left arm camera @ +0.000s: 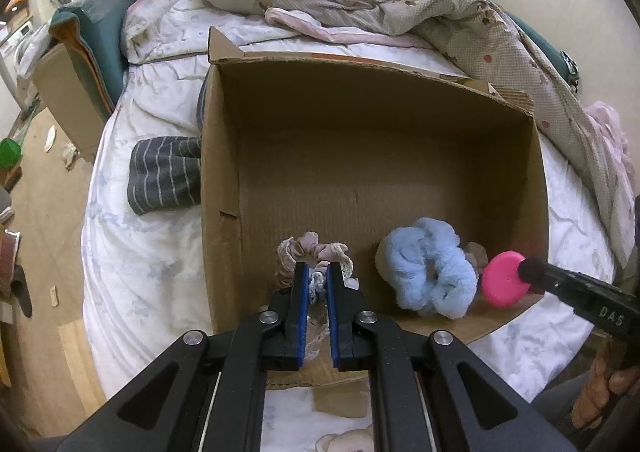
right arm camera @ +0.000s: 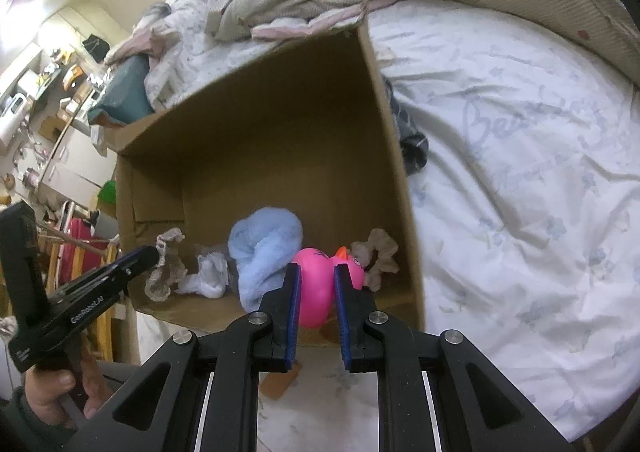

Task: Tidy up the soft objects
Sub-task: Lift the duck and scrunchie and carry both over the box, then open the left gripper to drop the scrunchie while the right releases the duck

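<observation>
**Both grippers inside the box, each clamped on a soft item**

The cardboard box sits open-topped on the white bedsheet, evidently serving as the collecting bin for the soft items.

The left gripper has its jaws drawn close together, pinching the beige lace-trimmed scrunchie near the box's near wall. The grip appears to take only a fold of the fabric, with the rest bunching loose around the blue pads.

The right gripper is clamped on the pink rubber duck. Its jaws stand somewhat wider, held apart by the toy's body. The duck hangs low in the box's near right corner, just beside the light blue fluffy scrunchie. My judgement is that both items are low enough to be let go.

Already on the box floor are the blue scrunchie, a second beige scrunchie behind the duck, and a small white ruffled item.

Limits of inspection:
- Whether either held item touches the box floor cannot be told, because the fingers block the view.
- A dark grey striped garment lies outside against the box's left wall, partly hidden by it.
- The white ruffled item is too crumpled to identify.
- Only part of a hand is visible at the frame edge.
</observation>
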Motion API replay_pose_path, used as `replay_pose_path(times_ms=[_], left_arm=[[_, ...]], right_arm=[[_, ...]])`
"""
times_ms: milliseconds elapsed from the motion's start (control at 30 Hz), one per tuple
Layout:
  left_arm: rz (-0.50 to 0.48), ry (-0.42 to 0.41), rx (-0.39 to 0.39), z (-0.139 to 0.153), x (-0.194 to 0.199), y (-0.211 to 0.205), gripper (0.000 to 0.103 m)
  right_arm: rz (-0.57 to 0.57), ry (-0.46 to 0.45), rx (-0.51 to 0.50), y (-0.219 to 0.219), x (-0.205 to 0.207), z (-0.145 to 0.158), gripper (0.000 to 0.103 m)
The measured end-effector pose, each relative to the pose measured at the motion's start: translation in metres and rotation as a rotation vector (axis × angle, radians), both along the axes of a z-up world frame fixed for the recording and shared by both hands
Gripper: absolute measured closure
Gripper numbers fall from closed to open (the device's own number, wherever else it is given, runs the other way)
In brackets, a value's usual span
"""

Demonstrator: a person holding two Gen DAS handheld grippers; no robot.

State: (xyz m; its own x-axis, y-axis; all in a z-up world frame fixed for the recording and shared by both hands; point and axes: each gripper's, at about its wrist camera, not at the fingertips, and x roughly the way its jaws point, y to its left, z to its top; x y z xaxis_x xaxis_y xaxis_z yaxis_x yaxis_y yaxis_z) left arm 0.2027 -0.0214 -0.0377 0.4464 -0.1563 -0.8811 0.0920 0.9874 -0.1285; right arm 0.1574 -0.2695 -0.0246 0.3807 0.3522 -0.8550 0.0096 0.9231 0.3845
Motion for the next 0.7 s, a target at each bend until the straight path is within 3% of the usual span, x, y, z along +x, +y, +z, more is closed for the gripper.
replay_pose_path(times_ms=[700], left_arm=[[-0.014, -0.017, -0.007, 0.005, -0.006, -0.004, 0.092]], right_arm=[[0.009, 0.05, -0.013, 0.009, 0.007, -0.015, 0.085]])
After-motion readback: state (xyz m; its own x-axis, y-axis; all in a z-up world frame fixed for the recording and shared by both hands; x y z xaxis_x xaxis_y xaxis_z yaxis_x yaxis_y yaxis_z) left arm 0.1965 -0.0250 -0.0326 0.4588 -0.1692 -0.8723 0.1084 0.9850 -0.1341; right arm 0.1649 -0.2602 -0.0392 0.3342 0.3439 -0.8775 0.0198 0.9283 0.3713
